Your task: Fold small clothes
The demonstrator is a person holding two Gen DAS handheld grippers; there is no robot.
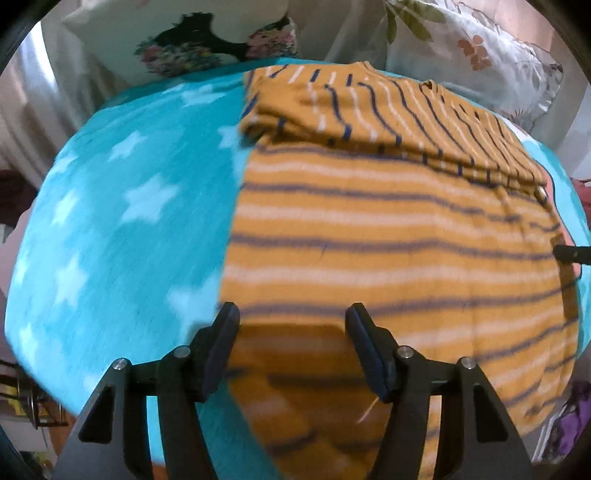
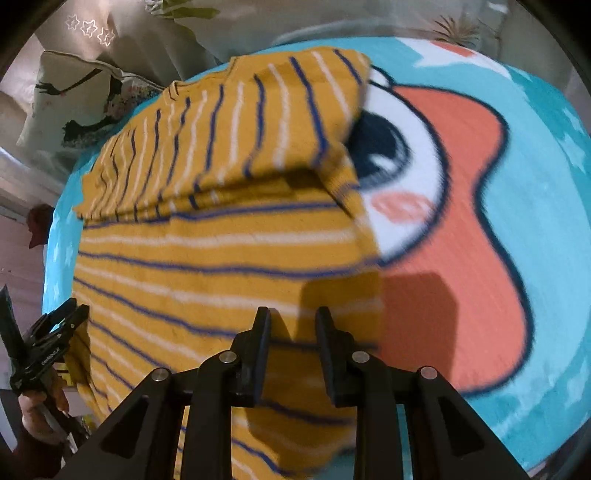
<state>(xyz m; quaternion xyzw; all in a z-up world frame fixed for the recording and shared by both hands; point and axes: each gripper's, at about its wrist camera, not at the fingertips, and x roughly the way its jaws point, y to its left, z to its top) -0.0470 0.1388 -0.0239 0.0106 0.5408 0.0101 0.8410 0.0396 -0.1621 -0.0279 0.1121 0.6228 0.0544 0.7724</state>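
A small mustard-yellow shirt [image 1: 388, 236] with navy and white stripes lies flat on a turquoise blanket [image 1: 122, 206]; its top part is folded down over the body. My left gripper [image 1: 291, 314] is open, hovering over the shirt's near left edge, holding nothing. My right gripper [image 2: 293, 317] is open with a narrower gap, above the shirt [image 2: 221, 251] near its right edge, holding nothing. The left gripper also shows at the far left of the right wrist view [image 2: 70, 314], at the shirt's edge.
The blanket has white stars and a large orange and white cartoon face [image 2: 461, 229] right of the shirt. Floral pillows [image 1: 480, 51] and a white cushion [image 1: 192, 33] lie beyond the blanket's far edge.
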